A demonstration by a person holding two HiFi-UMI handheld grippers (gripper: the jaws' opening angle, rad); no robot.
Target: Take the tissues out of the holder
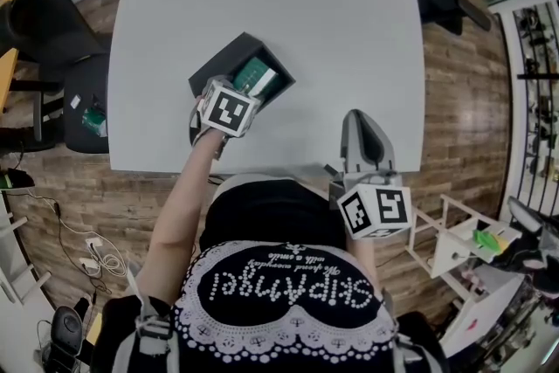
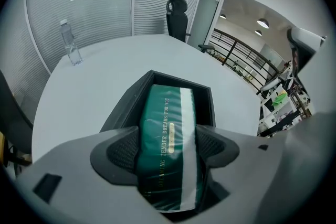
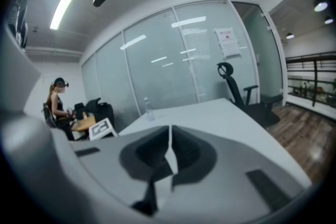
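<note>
In the head view a green plastic-wrapped tissue pack (image 1: 256, 76) sits in the black box-shaped holder (image 1: 217, 65); the left gripper view shows the left gripper (image 2: 167, 148) pinching its mid-sides, probably light, squashy and slick; the right gripper view shows the right gripper (image 3: 169, 152) pressed together, empty.

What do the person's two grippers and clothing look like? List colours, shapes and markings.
Both the left gripper and right gripper have smooth pale grey shells with dark, textured pads inside rounded jaws. Each carries a white cube printed with black square markers. The person wears a black top with white lettering and lace-like trim.
</note>
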